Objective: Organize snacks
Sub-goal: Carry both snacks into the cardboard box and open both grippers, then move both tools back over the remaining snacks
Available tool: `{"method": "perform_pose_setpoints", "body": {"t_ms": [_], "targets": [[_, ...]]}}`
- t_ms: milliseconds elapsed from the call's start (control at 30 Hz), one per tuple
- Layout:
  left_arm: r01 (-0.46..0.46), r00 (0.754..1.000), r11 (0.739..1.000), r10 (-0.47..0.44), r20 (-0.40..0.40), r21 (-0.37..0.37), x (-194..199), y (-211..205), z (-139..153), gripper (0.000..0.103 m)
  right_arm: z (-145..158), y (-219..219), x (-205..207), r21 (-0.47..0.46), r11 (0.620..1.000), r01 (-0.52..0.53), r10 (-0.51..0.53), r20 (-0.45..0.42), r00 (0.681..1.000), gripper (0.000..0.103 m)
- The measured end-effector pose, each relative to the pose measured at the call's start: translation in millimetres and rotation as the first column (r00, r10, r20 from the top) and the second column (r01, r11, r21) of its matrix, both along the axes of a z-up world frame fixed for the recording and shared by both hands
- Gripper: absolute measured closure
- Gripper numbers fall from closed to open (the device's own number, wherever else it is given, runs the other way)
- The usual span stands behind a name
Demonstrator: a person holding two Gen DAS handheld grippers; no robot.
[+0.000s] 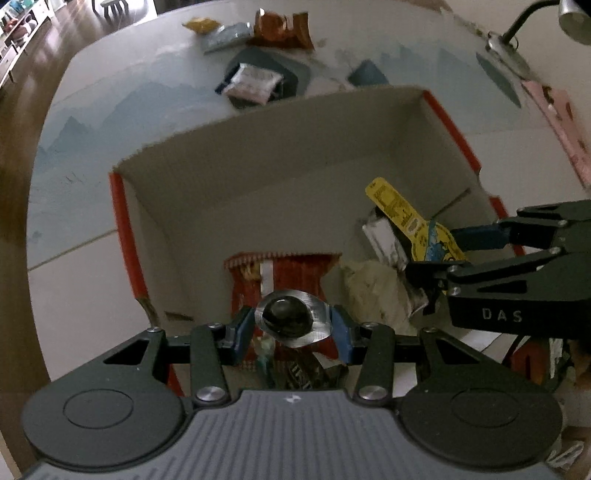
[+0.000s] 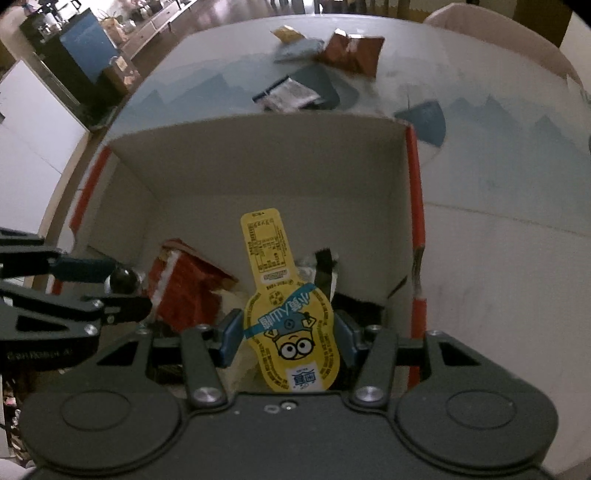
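My left tool (image 1: 293,325) pinches a foil-sealed jelly cup (image 1: 291,322), my right tool (image 2: 290,338) a yellow cartoon packet (image 2: 291,317), over the part-filled cardboard box (image 2: 258,158); four packets (image 2: 288,94) wait on the counter (image 2: 498,192).

dim rm, dark wood floor (image 1: 14,122), white cabinets (image 2: 33,114), desk lamp (image 1: 546,22)

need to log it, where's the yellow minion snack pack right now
The yellow minion pack is pinched in the right tool, held over the cardboard box, just right of the red packet.
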State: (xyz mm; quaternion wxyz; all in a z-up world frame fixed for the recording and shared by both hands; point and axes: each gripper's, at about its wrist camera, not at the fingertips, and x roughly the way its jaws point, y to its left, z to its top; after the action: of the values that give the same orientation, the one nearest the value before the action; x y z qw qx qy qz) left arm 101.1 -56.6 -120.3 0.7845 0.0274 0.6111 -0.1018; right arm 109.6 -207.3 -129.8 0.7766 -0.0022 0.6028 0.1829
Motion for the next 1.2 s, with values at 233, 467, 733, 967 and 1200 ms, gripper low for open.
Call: {"method": "perform_pose_setpoints", "body": {"t_ms": [233, 467, 733, 967, 1200], "targets": [[0.005, 0.998, 1.000, -0.005, -0.056, 0.002, -1, -6, -23, 0.059, -6, 7, -5, -0.021, 1.000, -0.005, 0.005, -0.003, 1.000, 0.051], [0.011, 0.996, 1.000, -0.009, -0.087, 0.023, -2, -10, -41, 0.058, -14, 20, -8, -0.077, 0.997, -0.026, 0.025, -0.007, 1.000, 0.051], [0.003, 0.995, 1.000, -0.001, -0.096, 0.019, -1, -8, -50, 0.057, -18, 23, -10, -0.094, 0.995, -0.025, 0.025, -0.001, 1.000, 0.051], [-0.003, 0.996, 1.000, 0.003, -0.090, 0.006, -1, -4, -52, 0.055, -16, 20, -11, -0.077, 0.997, -0.018, 0.018, -0.002, 1.000, 0.046], [0.001, 0.998, 1.000, -0.001, -0.058, 0.001, -10, -2, -37, 0.052, -3, 15, -15, -0.042, 0.999, -0.007, 0.008, 0.029, 1.000, 0.039]]}}
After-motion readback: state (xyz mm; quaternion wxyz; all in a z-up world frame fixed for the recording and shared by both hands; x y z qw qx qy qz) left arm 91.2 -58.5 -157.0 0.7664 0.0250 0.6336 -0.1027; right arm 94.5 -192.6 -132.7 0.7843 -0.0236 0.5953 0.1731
